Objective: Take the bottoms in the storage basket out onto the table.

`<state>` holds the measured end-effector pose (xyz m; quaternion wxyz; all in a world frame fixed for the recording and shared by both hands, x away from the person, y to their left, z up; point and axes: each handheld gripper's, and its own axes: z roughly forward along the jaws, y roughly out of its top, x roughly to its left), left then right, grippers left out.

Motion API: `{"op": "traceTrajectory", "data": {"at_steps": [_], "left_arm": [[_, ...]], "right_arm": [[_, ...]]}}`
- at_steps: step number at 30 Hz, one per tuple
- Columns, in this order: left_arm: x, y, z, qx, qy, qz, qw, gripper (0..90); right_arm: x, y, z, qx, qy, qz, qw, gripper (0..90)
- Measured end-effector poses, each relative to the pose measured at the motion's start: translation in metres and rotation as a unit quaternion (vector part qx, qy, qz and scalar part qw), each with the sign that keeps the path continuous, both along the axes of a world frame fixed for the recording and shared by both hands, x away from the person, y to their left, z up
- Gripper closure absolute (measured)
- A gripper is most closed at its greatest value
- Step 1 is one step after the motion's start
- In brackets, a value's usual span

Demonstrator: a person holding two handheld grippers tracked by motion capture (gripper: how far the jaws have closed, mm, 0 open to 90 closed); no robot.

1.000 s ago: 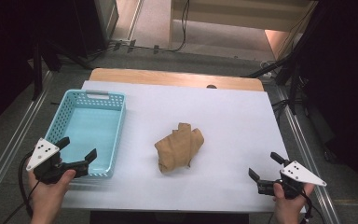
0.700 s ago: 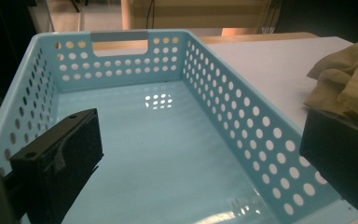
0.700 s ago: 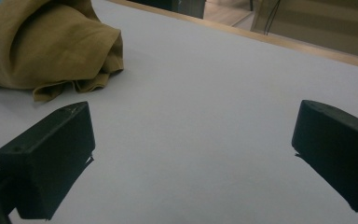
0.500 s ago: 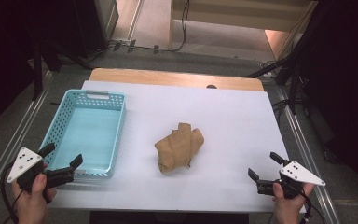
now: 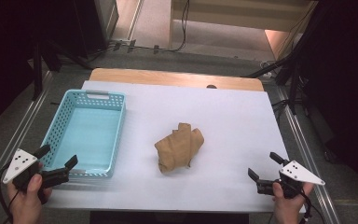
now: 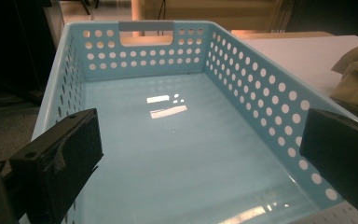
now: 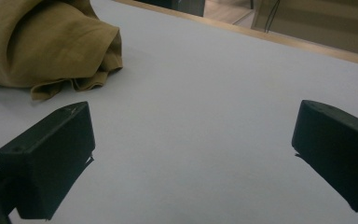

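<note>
Tan cloth (image 5: 180,147), one crumpled piece, lies just right of the centre of the high view on the white table cover (image 5: 233,116); we count nothing else loose on the cover. One light blue perforated basket (image 5: 117,122) stands at the left of that frame, empty, its handle slot at the far end, well apart from the cloth.

We hold two grippers. The left gripper (image 5: 56,160) sits at the lower left of the frame, jaws spread wide and gripping nothing, right at the basket's near wall; in the left gripper view the basket (image 6: 242,70) spans the gap between its jaws. The right gripper (image 5: 265,166) sits at the lower right, jaws likewise wide apart over bare cover, the cloth (image 7: 42,42) at the upper left of its own view.

Nothing lies between the right gripper and the cloth. A strip of wooden tabletop (image 5: 168,77) shows beyond the cover.
</note>
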<state>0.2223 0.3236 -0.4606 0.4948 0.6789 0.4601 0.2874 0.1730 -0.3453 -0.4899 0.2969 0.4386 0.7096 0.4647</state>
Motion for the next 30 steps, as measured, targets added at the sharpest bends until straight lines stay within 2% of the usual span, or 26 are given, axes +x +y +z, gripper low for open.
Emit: {"op": "traceTrajectory", "data": {"at_steps": [4,9,18,30], "left_arm": [[0.0005,-0.0001,-0.0006,0.004,0.0,0.0,1.0,0.0],[0.0014,-0.0028,-0.0027,0.018,-0.002,0.005,0.9998,0.0],[0.0004,-0.0033,-0.0046,0.013,-0.007,0.009,0.9999,0.0],[0.0006,-0.0038,-0.0044,0.018,-0.005,0.009,0.9998,0.0]], "right_arm": [[0.0003,-0.0001,-0.0004,-0.001,0.0,0.0,1.0,0.0],[0.001,0.0002,-0.0012,-0.003,0.001,0.0,1.0,0.0],[0.0022,0.0038,-0.0031,-0.005,0.006,0.005,1.0,0.0],[0.002,0.0027,-0.003,-0.005,0.006,0.003,1.0,0.0]]}}
